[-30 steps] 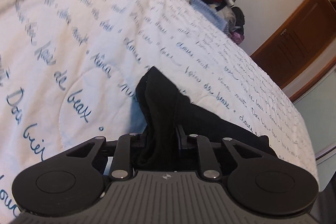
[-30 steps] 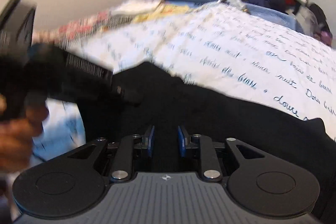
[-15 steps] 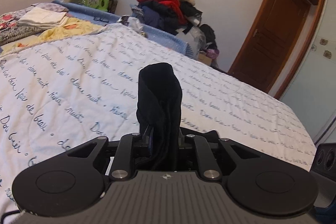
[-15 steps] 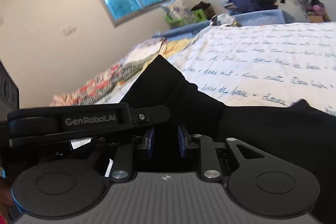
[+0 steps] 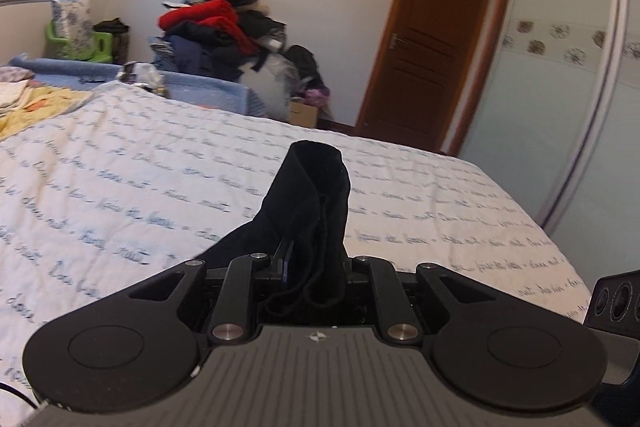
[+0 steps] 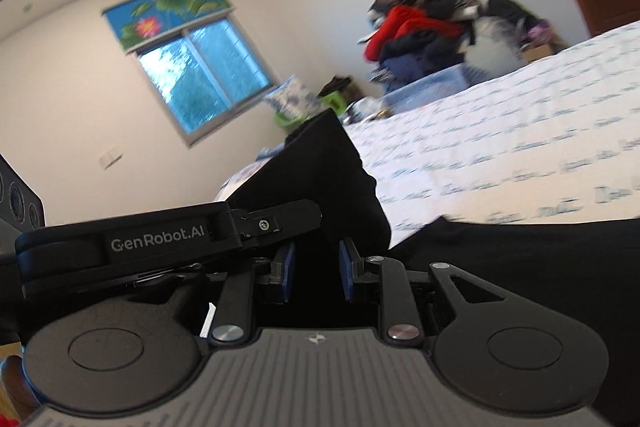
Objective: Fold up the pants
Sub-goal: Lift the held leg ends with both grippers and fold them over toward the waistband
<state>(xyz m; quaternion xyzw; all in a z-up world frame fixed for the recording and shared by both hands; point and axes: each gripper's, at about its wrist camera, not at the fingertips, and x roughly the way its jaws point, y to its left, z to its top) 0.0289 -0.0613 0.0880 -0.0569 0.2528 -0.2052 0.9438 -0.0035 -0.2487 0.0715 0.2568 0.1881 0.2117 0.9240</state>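
The black pants (image 5: 316,195) stick up as a bunched fold from my left gripper (image 5: 314,261), which is shut on them, with a drawstring hanging at the jaws. In the right wrist view my right gripper (image 6: 314,267) is shut on another edge of the black pants (image 6: 332,171), blue pads either side of the cloth. The rest of the pants (image 6: 520,259) drapes to the right over the bed. The left gripper's body (image 6: 160,239) lies close at the left of that view. Both grippers hold the pants lifted above the white bedspread (image 5: 120,187).
The bed has a white cover with blue writing (image 6: 520,131). A pile of clothes (image 5: 216,27) stands beyond the far edge. A brown door (image 5: 432,43) and a sliding wardrobe (image 5: 560,87) are at the right. Folded laundry (image 5: 24,99) lies at the far left. A window (image 6: 200,79) is in the wall.
Both grippers have risen and tilted up with the pants held. The views swung from the bedspread toward the walls and door. The two grippers stay close together.
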